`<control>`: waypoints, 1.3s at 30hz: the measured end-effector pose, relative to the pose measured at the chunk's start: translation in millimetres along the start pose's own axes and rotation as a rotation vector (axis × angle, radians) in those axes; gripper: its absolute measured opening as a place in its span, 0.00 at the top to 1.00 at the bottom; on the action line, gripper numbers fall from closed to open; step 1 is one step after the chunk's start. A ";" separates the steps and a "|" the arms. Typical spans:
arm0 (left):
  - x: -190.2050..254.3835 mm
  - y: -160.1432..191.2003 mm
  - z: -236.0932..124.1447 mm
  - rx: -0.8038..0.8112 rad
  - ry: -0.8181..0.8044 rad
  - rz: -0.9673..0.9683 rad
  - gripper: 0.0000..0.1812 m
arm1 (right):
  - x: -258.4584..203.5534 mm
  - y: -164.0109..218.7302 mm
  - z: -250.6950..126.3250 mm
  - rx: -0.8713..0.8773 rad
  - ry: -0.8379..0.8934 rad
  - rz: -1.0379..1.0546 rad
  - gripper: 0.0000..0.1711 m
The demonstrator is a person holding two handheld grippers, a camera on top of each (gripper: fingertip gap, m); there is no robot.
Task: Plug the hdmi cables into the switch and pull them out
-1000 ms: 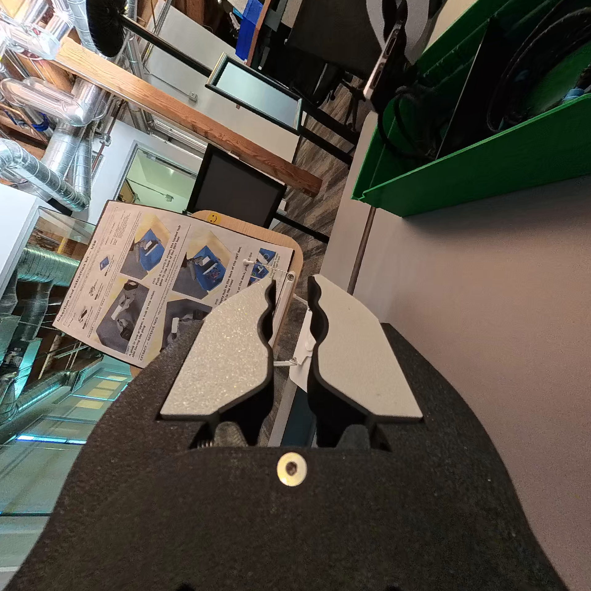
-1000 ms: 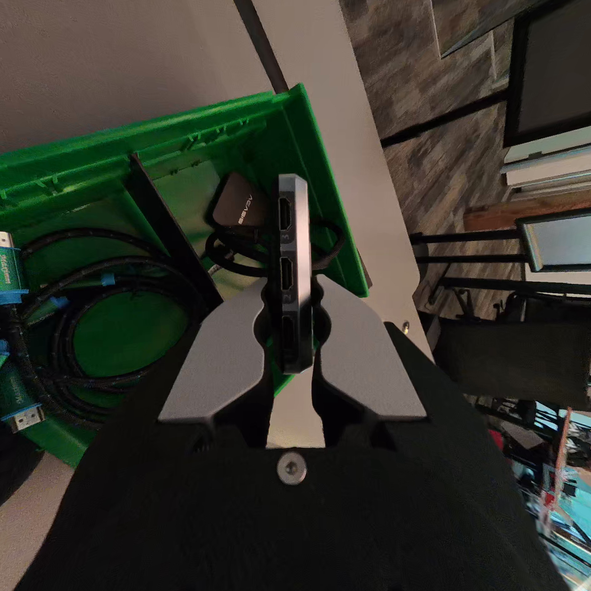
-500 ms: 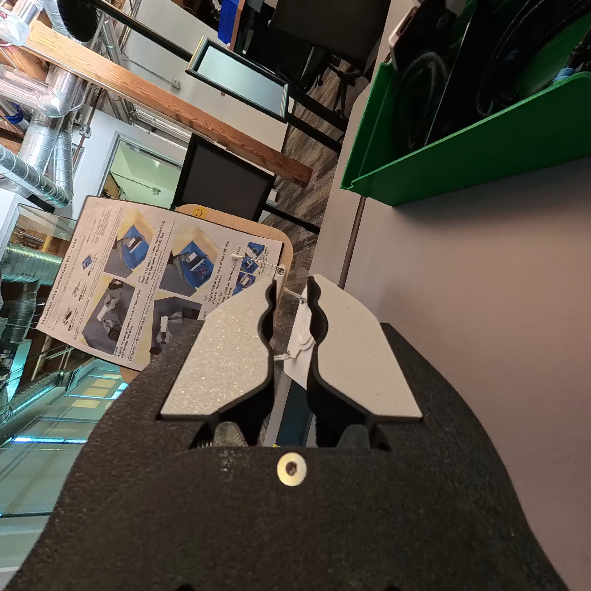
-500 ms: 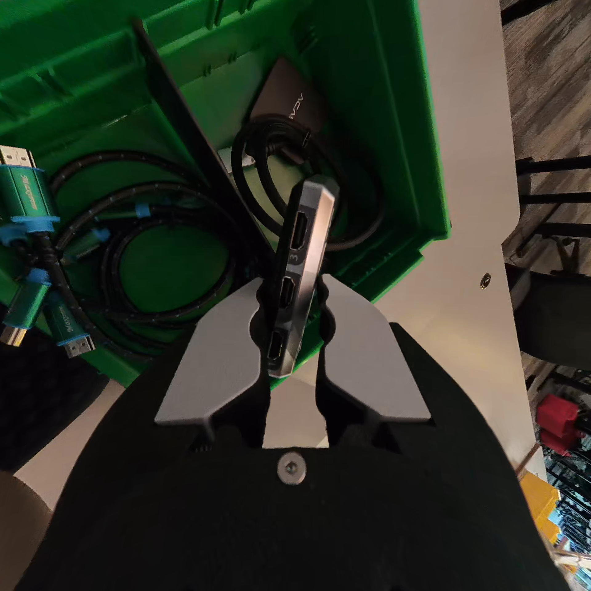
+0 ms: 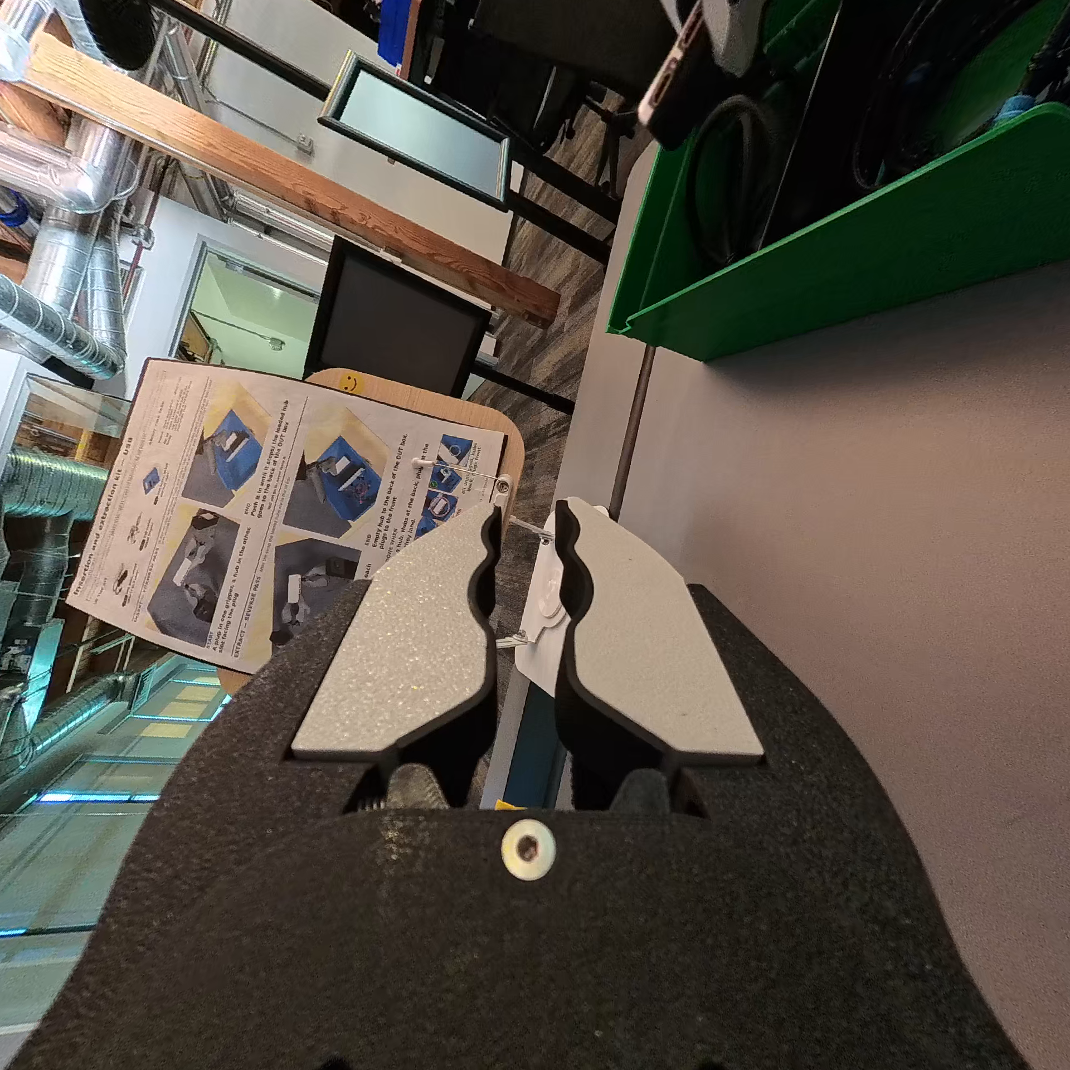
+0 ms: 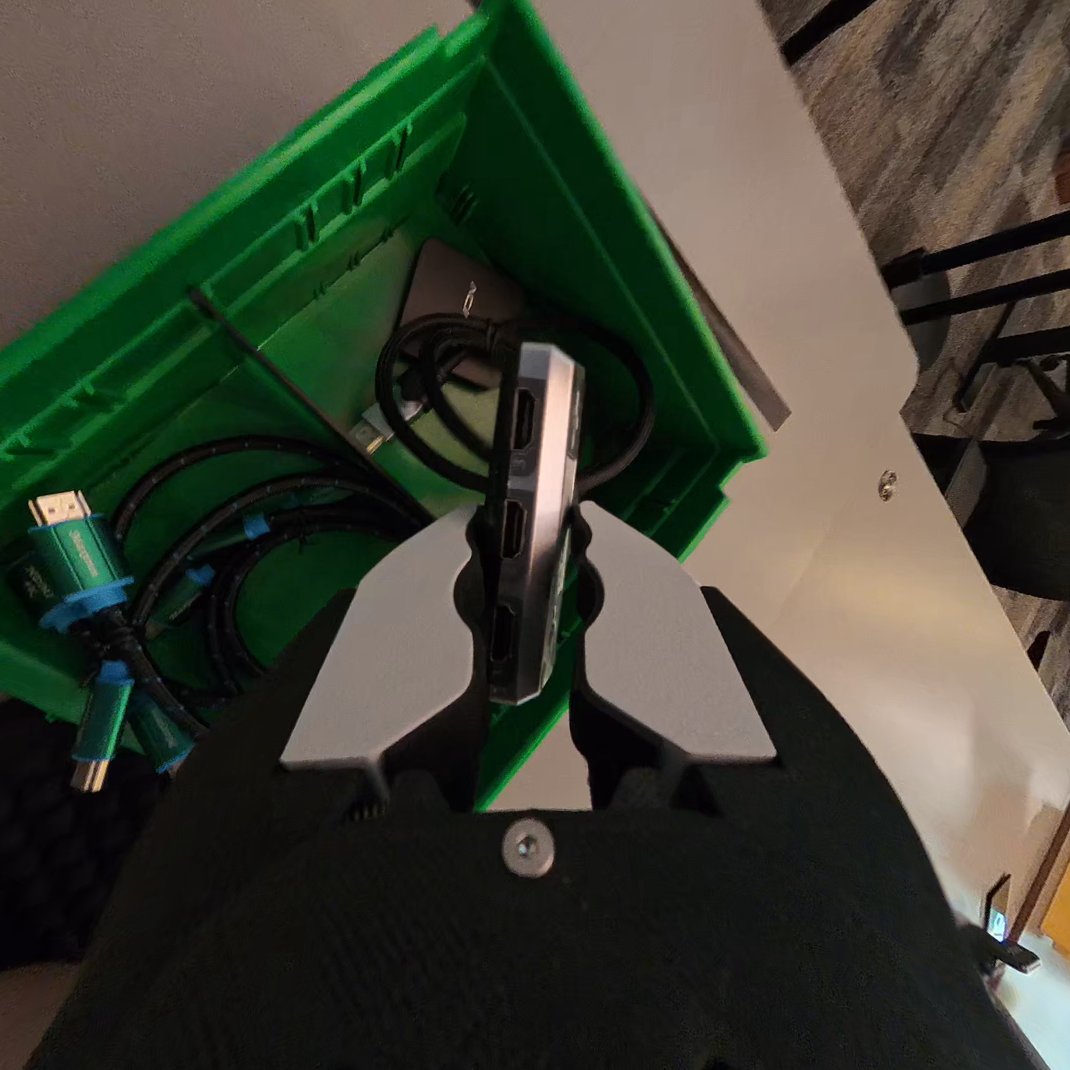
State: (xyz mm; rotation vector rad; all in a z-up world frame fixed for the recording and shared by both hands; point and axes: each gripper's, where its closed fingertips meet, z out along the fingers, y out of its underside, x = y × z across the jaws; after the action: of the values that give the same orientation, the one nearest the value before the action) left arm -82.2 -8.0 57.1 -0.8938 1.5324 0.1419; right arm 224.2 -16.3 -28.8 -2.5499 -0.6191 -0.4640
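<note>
Right now the switch [image 6: 535, 521], a slim grey slab with three ports along its edge, stands clamped in the right gripper [image 6: 524, 570], whose jaws are closed on its flat sides. It hangs above the green bin [image 6: 579, 191], over the compartment where a second dark switch [image 6: 457, 289] lies with a coiled black cable [image 6: 628, 399]. Across the divider sit the hdmi cables [image 6: 231, 556], black braid with green plugs banded in blue (the plugs carry printed writing). The bin rests on a pale grey bench [image 6: 810, 324].

The left gripper [image 5: 524, 570] is well apart from the bin, jaws a narrow gap apart and holding nothing. Beyond it, a printed instruction sheet [image 5: 278, 521] with photos is clipped to a wooden board [image 5: 492, 417]. Farther back are dark screens, a wood beam and silver ducts.
</note>
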 end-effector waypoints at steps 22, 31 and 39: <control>0.9 -0.1 -0.2 -0.012 0.003 0.009 0.91 | -36.2 -46.0 80.8 -0.042 0.029 -0.129 0.79; 0.1 6.5 3.1 -0.054 -0.002 -0.003 0.91 | -31.2 -46.3 71.8 0.023 -0.023 -0.110 0.73; 1.5 10.0 5.5 -0.068 0.004 -0.005 0.91 | -31.6 -48.7 30.7 0.191 -0.123 -0.117 0.66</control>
State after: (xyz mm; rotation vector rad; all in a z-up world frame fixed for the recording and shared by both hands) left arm -83.7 1.3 50.6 -0.9518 1.5364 0.1900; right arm 179.6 27.1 -50.0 -2.3822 -0.8195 -0.2736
